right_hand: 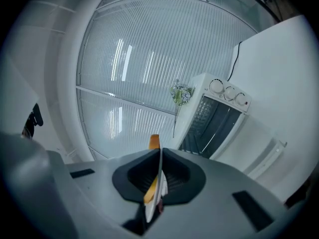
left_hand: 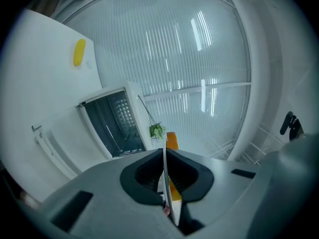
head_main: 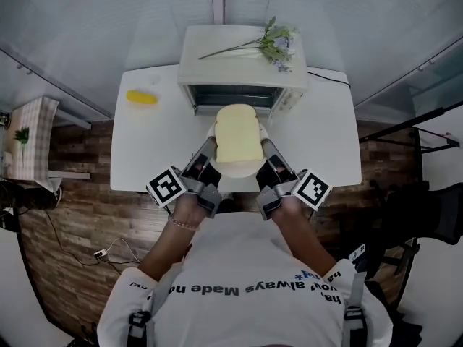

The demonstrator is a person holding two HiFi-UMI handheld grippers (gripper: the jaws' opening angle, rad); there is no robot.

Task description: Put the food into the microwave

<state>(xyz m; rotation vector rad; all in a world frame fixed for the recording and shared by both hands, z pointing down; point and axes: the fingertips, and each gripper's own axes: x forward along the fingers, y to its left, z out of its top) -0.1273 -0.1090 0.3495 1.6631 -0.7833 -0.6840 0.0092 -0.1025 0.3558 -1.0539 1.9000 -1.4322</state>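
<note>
I have the left tool (head_main: 205, 152) and right tool (head_main: 268, 152) each clamped on opposite rims of the plate (head_main: 233, 170). The bread (head_main: 239, 134) lies on it, between both tools, before the open microwave (head_main: 224, 63).

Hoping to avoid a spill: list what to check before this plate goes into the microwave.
1. The left gripper is shut on the plate rim: ok.
2. The right gripper is shut on the opposite rim: ok.
3. The bread lies flat on the plate: ok.
4. The microwave has its door down, and the opening faces the plate: ok.
5. The plate is narrower than the opening: cannot tell.
</note>
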